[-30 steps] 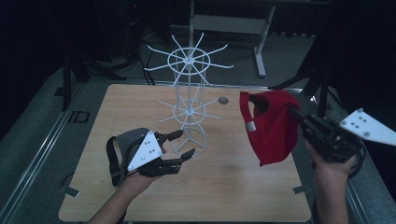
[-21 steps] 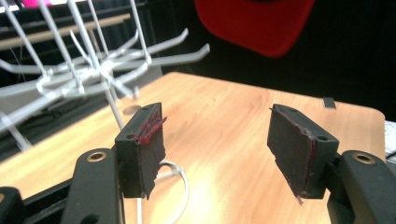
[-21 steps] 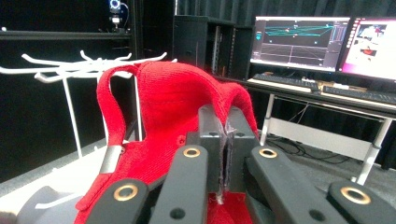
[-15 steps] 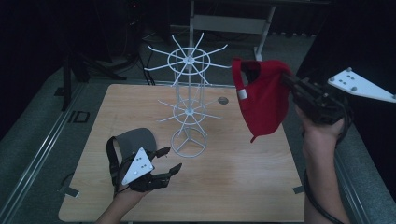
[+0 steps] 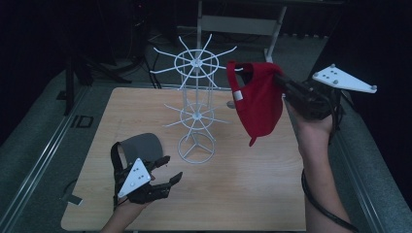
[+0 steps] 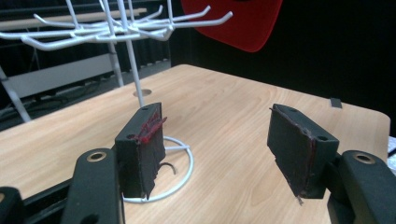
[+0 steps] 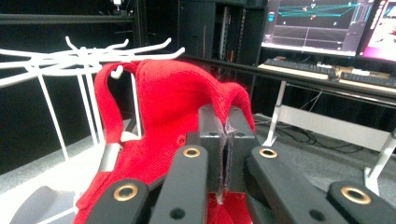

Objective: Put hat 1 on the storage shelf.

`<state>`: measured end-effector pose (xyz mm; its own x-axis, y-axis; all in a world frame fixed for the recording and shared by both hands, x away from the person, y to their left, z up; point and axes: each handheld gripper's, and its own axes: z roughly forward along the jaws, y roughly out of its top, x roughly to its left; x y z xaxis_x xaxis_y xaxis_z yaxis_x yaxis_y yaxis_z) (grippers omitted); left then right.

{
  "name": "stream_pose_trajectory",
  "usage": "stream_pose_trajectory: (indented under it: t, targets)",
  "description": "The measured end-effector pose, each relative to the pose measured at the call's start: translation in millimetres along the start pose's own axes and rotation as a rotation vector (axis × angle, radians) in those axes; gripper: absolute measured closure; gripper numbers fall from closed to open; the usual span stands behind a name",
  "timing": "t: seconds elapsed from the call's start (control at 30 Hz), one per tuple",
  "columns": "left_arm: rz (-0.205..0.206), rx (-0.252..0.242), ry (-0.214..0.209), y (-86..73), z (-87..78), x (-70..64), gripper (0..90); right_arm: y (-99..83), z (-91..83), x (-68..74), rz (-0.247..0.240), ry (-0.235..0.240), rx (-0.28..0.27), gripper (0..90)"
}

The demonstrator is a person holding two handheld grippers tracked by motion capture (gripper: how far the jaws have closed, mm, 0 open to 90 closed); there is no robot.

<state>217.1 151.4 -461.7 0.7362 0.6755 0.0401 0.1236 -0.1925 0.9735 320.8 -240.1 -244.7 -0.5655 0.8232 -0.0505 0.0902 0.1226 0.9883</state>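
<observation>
My right gripper (image 5: 283, 83) is shut on the fabric of a red cap (image 5: 257, 99) and holds it in the air, just right of the top ring of hooks on a white wire rack (image 5: 196, 107). In the right gripper view the jaws (image 7: 226, 140) pinch the cap's crown (image 7: 163, 107), and a hook tip (image 7: 115, 72) sits at the cap's edge. My left gripper (image 5: 164, 170) stands open low over the table's near left. A grey cap (image 5: 142, 145) lies right behind it. Through the left gripper (image 6: 219, 144) the rack's base ring (image 6: 180, 158) lies just ahead.
The wooden table (image 5: 252, 194) has a round hole (image 5: 231, 104) right of the rack. A metal frame (image 5: 243, 24) stands behind the table. Monitors (image 7: 327, 23) and a keyboard sit beyond the right gripper.
The right gripper has carried the red cap up and left, close to the rack's top hooks. The left gripper drew back toward the near edge, still open.
</observation>
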Motion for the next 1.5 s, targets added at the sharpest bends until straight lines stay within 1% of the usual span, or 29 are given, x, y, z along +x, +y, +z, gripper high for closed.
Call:
stream_pose_trajectory:
  t: [0.07, 0.23, 0.37, 0.47, 0.53, 0.57, 0.6, 0.67, 0.73, 0.77, 0.8, 0.83, 0.87, 0.9, 0.97, 1.03, 1.1, 1.2, 1.27, 1.3, 1.33, 1.4, 1.43, 1.5]
  targets:
    - [-0.001, 0.001, -0.003, -1.3, 0.4, 0.3, 37.0, -5.3, 0.7, -0.3, -0.006, 0.010, 0.006, 87.9]
    - [-0.002, 0.005, 0.000, -4.8, 0.4, -0.7, 37.0, -18.0, 0.2, -0.6, 0.000, 0.040, 0.010, 87.6]
    - [-0.020, 0.003, -0.005, -9.1, -0.4, -0.6, 37.0, -30.7, 1.5, 0.8, -0.014, 0.062, 0.025, 87.4]
    - [-0.012, 0.018, -0.011, -12.1, -0.3, -0.2, 37.0, -38.3, 2.8, 0.4, -0.008, 0.076, 0.042, 87.3]
    - [-0.008, 0.026, -0.006, -12.6, -0.7, 0.2, 37.0, -42.5, 3.3, -0.3, -0.004, 0.083, 0.047, 87.2]
    - [-0.010, 0.023, -0.010, -12.6, -0.9, 0.5, 37.0, -44.9, 3.4, -1.0, -0.003, 0.082, 0.049, 87.2]
    - [-0.011, 0.022, -0.005, -12.2, -1.4, 0.6, 37.0, -46.1, 3.5, -1.6, -0.001, 0.082, 0.049, 87.0]
    - [-0.008, 0.019, -0.005, -11.1, -2.5, 0.8, 37.1, -48.8, 3.8, -2.8, 0.006, 0.092, 0.050, 86.1]
    - [-0.005, 0.017, -0.002, -9.9, -3.8, 1.0, 37.1, -50.4, 3.3, -3.1, 0.001, 0.099, 0.051, 84.6]
    - [-0.004, 0.015, -0.001, -9.4, -4.5, 0.9, 37.1, -51.1, 3.0, -3.1, -0.001, 0.102, 0.050, 81.8]
    - [0.001, 0.014, 0.004, -9.0, -5.2, 1.4, 37.1, -51.9, 2.4, -3.0, -0.002, 0.107, 0.050, 76.2]
    - [0.000, 0.016, 0.003, -8.7, -5.9, 1.8, 37.1, -52.9, 1.5, -2.7, -0.008, 0.111, 0.045, 72.7]
    - [0.003, 0.015, 0.007, -8.6, -6.8, 1.9, 37.2, -54.1, 0.2, -2.2, -0.014, 0.109, 0.041, 67.2]
    - [0.004, 0.015, 0.010, -8.7, -7.1, 2.0, 37.2, -56.0, -1.1, -2.0, -0.017, 0.117, 0.037, 58.9]
    - [0.003, 0.018, 0.013, -9.2, -8.7, 2.4, 37.2, -59.0, -3.6, -2.7, -0.019, 0.124, 0.036, 52.7]
    - [0.007, 0.024, 0.017, -9.8, -10.4, 2.7, 37.2, -62.9, -6.9, -4.2, -0.018, 0.144, 0.033, 46.9]
    - [0.011, 0.028, 0.022, -10.8, -13.1, 3.6, 37.2, -66.6, -9.6, -4.8, -0.014, 0.153, 0.039, 43.4]
    - [0.012, 0.036, 0.029, -12.7, -16.7, 5.8, 37.2, -73.4, -16.1, -5.7, -0.004, 0.147, 0.047, 41.6]
    - [0.008, 0.041, 0.034, -14.9, -20.1, 7.8, 37.3, -78.4, -21.9, -5.6, -0.024, 0.120, 0.034, 37.1]
    - [0.007, 0.044, 0.039, -16.0, -21.7, 8.5, 37.2, -81.7, -25.8, -5.3, -0.032, 0.088, 0.015, 30.1]
    - [0.005, 0.049, 0.043, -17.0, -23.5, 9.5, 37.3, -84.0, -28.6, -5.9, -0.024, 0.070, 0.010, 29.8]
    - [-0.001, 0.049, 0.049, -19.3, -26.7, 11.4, 37.3, -89.2, -33.6, -9.2, -0.002, 0.083, 0.002, 25.6]
    - [-0.005, 0.049, 0.052, -20.5, -28.3, 12.5, 37.4, -92.2, -35.9, -10.7, 0.005, 0.082, -0.003, 25.2]
    - [-0.010, 0.051, 0.056, -23.1, -31.1, 14.2, 37.4, -98.9, -39.8, -13.7, 0.007, 0.080, -0.003, 21.7]
